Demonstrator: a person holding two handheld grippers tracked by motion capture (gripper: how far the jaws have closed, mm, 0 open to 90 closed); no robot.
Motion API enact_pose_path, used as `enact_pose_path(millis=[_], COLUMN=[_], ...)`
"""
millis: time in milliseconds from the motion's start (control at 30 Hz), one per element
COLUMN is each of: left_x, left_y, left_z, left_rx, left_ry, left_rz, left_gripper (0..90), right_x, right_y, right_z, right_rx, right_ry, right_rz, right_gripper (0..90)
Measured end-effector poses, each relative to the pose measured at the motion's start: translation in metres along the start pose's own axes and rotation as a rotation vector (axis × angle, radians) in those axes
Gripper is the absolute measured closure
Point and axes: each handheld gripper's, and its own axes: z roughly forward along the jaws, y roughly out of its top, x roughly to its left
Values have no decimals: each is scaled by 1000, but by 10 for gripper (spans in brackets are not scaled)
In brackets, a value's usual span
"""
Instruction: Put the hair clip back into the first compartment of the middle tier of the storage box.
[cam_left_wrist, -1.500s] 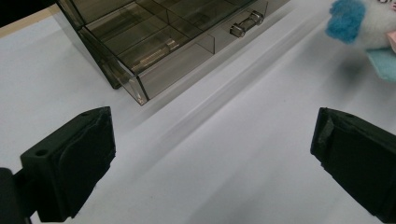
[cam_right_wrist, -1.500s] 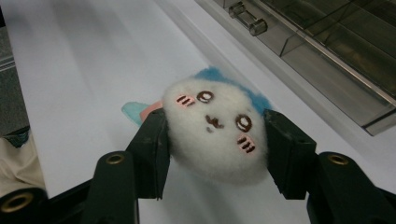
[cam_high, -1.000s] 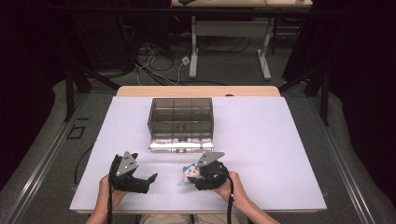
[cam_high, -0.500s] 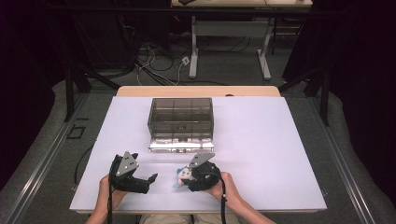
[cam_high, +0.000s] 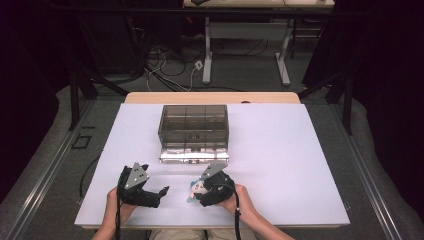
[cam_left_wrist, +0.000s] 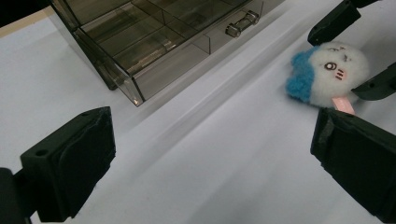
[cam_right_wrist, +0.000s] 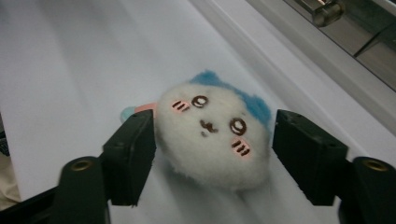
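Plush toy (cam_right_wrist: 215, 135), white-faced with blue ears, is seen lying on the white table (cam_high: 300, 150) near the clear drawer box (cam_high: 194, 131), between the just-opened right gripper (cam_right_wrist: 212, 161) jaws, unpinched, while the left gripper (cam_left_wrist: 210, 163) is spread wide.

Left gripper (cam_high: 162, 190) low near the table's front edge, jaws spread wide and empty, right gripper (cam_high: 196, 189) just beside it, jaws just opening, part-open, both forearms entering over that front edge
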Motion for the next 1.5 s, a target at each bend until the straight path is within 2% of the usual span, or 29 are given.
enact_pose_path(millis=[167,400,767,933,1167,1300,1500], left_x=[0,-1,-2,-2,-3,-3,-3], left_y=[0,1,1,1,2,2,1], left_z=[0,-2,-1,-2,-1,-1,-1], left_rx=[-4,-11,-10,-9,-6,-4,-10], left_ry=[2,-3,-7,-11,-12,-12,-9], left_rz=[5,3,6,11,9,9,6], left_gripper=[1,1,1,1,2,2,2], right_x=[-4,-11,-21,-22,-28,-30,-35], right_y=[-3,-12,-31,-39,-50,-56,-67], right_z=[-6,-23,-41,-49,-61,-67,-77], right_rx=[-19,-46,-45,-30,-48,-64,-57], right_ry=[14,52,23,7,-6,-30,-60], right_rz=[16,21,50,44,66,79,90], right_gripper=[150,98,44,38,21,15,6])
